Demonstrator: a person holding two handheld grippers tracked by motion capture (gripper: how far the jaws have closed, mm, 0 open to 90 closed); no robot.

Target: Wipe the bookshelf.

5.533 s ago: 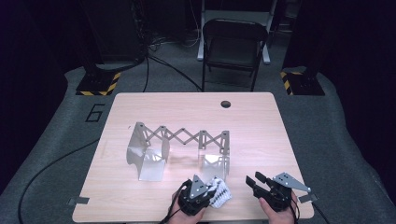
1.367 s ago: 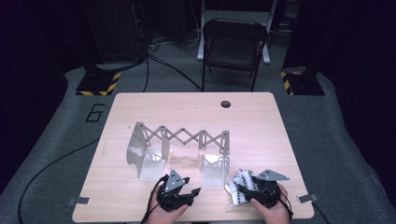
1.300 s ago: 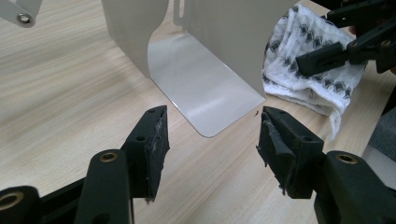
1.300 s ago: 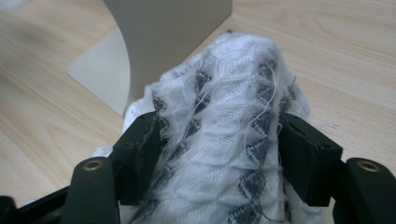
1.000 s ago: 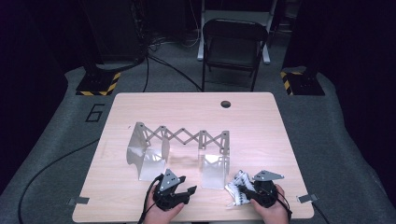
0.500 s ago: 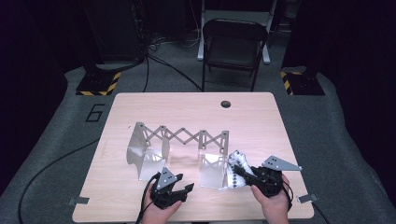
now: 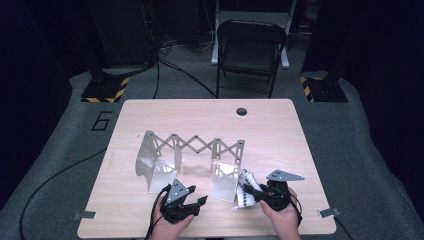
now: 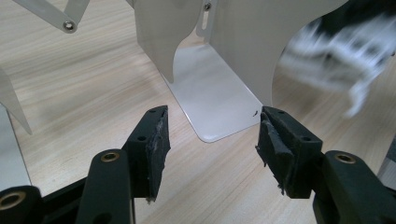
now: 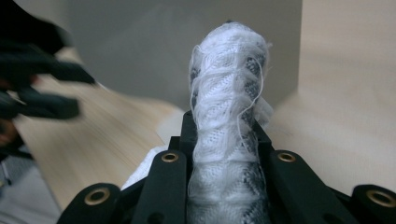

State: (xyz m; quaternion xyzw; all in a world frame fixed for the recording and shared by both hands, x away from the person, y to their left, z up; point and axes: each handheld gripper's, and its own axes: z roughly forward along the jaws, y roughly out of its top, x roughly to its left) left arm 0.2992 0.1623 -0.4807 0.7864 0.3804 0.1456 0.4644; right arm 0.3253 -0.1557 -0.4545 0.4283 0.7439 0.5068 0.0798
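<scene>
A folding metal rack [image 7: 190, 145] with a scissor lattice and two upright end plates stands mid-table. My right gripper [image 7: 254, 196] is shut on a rolled white cloth with a dark pattern [image 7: 246, 187], held just off the table beside the rack's right end plate [image 7: 225, 180]. Its jaws have just been closing slightly on the cloth [image 9: 229, 93], which stands up between them in the right gripper view [image 9: 224, 135]. My left gripper [image 7: 201, 206] rests near the front edge, open and holding nothing. In the left gripper view [image 8: 212, 126] it faces that plate's base [image 8: 215, 102], with the cloth [image 8: 336, 70] blurred beyond.
The wooden table [image 7: 150, 115] has a dark round hole [image 7: 242, 111] near its far edge. Tape tabs [image 7: 82, 215] mark the front corners. A folding chair [image 7: 250, 45] stands behind the table. Cables cross the floor at the left.
My right gripper has lifted with the cloth and shifted left toward the rack's right end plate. My left gripper has stayed where it was, still open.
</scene>
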